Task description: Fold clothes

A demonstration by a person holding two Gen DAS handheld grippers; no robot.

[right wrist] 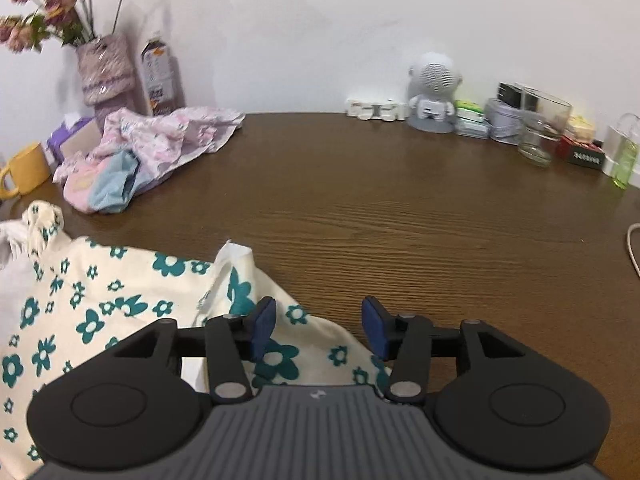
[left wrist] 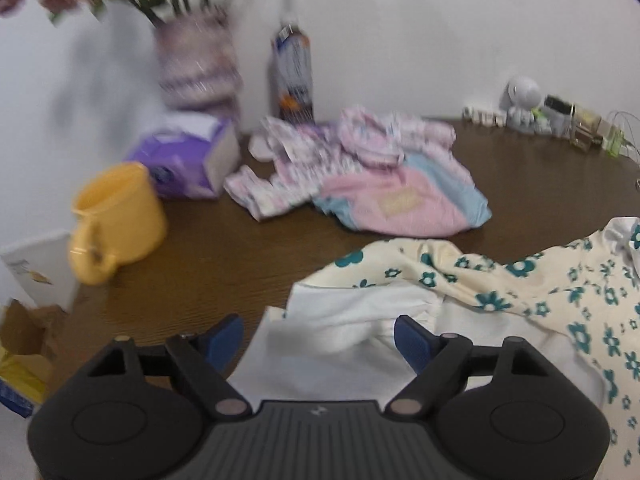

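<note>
Left wrist view, read from the left edge of the brown wood-grain table (left wrist: 208,248): a yellow plastic mug (left wrist: 118,220) stands near that edge, its inside not visible. Behind it lies a purple soft pack of tissues (left wrist: 188,156), and at the back edge against the white wall stand a blurred purple patterned vase (left wrist: 198,64) holding pink flowers and a tall dark spray bottle (left wrist: 294,76). A crumpled heap of pink, white and pale blue clothes (left wrist: 360,172) lies towards the back left of the table. The cream garment printed with teal flowers (left wrist: 520,280) is spread over the front edge, its white inner side turned up. The left gripper (left wrist: 320,336) hangs over that white part with its blue-padded fingers wide apart and nothing between them.

Right wrist view shows the same garment (right wrist: 100,300) at the front left, one corner raised in a peak. The right gripper (right wrist: 318,328) stands with fingers apart: the left pad is over the garment's right edge, the right pad over bare wood. Bare table stretches ahead of it. Along the back edge to the right stand a small white strip of blocks (right wrist: 376,110), a grey robot-shaped figurine (right wrist: 434,92), a clear glass jar (right wrist: 544,124) that looks empty, and a clear bottle of green liquid (right wrist: 624,156).
</note>
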